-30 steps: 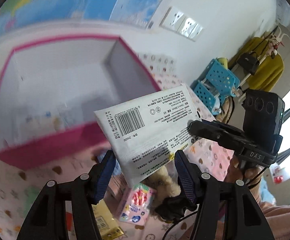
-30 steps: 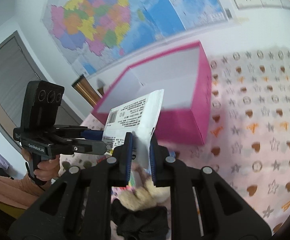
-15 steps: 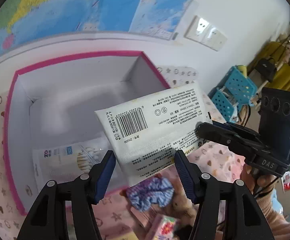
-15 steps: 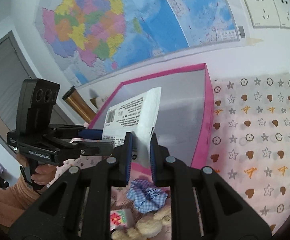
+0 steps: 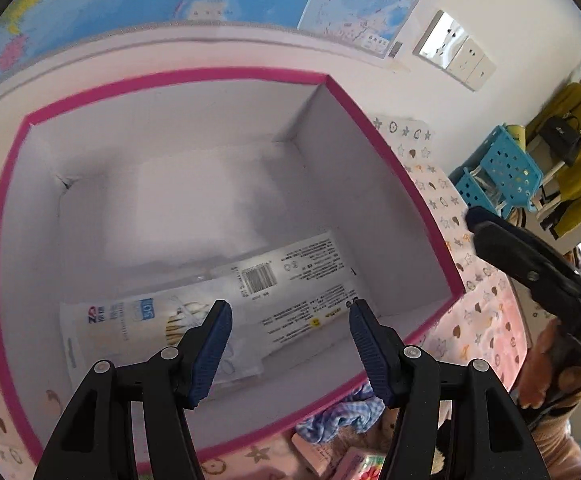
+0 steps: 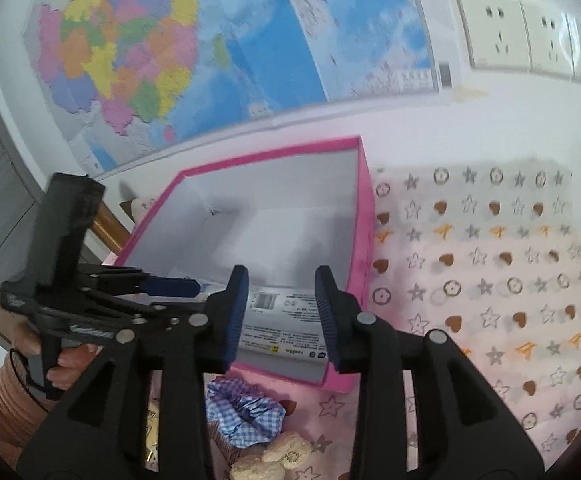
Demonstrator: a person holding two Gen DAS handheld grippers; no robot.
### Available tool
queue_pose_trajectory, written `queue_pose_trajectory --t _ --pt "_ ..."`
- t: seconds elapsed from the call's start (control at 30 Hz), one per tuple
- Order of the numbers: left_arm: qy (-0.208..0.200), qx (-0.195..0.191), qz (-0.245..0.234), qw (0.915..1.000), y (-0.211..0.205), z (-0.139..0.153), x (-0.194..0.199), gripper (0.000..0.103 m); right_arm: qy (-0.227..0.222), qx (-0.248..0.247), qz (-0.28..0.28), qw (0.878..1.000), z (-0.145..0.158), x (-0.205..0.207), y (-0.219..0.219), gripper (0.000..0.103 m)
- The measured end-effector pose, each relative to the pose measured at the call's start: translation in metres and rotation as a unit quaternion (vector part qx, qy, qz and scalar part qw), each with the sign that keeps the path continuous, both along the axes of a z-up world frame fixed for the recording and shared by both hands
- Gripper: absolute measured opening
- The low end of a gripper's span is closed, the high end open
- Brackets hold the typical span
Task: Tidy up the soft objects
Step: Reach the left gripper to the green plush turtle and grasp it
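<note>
A pink box with a white inside (image 5: 406, 184) (image 6: 364, 216) stands on the patterned cloth. A white printed packet (image 5: 302, 284) (image 6: 286, 320) lies on the box floor, beside a cotton-swab pack (image 5: 122, 328). My left gripper (image 5: 288, 340) is open and empty above the box's near side. My right gripper (image 6: 282, 312) is open and empty over the box's near wall; its black fingers (image 5: 530, 264) show at the right of the left wrist view. A blue checked scrunchie (image 6: 242, 408) (image 5: 338, 412) lies on the cloth in front of the box.
A beige plush toy (image 6: 274, 460) and pink packets (image 5: 338, 456) lie near the scrunchie. The star-patterned cloth (image 6: 490, 280) stretches to the right. Wall maps (image 6: 210, 40) and sockets (image 6: 526, 36) are behind. Blue baskets (image 5: 502, 172) stand far right.
The white packet was held in my shut right gripper above the box; now both grippers are open and the packet lies inside the box.
</note>
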State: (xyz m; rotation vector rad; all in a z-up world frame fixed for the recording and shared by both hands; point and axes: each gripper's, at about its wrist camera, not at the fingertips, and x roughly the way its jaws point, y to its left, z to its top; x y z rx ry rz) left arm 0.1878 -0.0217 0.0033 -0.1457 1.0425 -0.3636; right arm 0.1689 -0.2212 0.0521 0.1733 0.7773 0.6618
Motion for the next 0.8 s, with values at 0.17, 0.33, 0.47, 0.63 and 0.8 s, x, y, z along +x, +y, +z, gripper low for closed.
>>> queue_pose_trajectory --t 0.17,0.33,0.47,0.63,0.8 --pt "-0.044 -0.01 -0.001 0.999 0.008 0.022 -0.027 0.062 -0.019 0.025 0.041 0.999 0.019 -0.027 -0.003 0.039" --pt "-0.101 -0.02 0.013 0.9946 0.032 0.05 -0.073 0.063 -0.027 0.07 0.104 0.992 0.035 -0.061 0.0 0.05" --pt "-0.132 -0.022 0.028 0.9906 0.054 0.06 -0.11 0.063 -0.02 0.086 0.157 0.984 0.036 -0.088 0.011 0.051" --pt "-0.139 -0.017 0.055 0.9886 0.086 0.048 -0.155 0.063 0.023 0.074 0.249 0.965 0.013 -0.127 0.045 0.051" --pt "-0.118 -0.019 0.083 0.9894 0.114 0.016 -0.187 0.063 0.076 0.036 0.311 0.947 -0.029 -0.158 0.088 0.051"
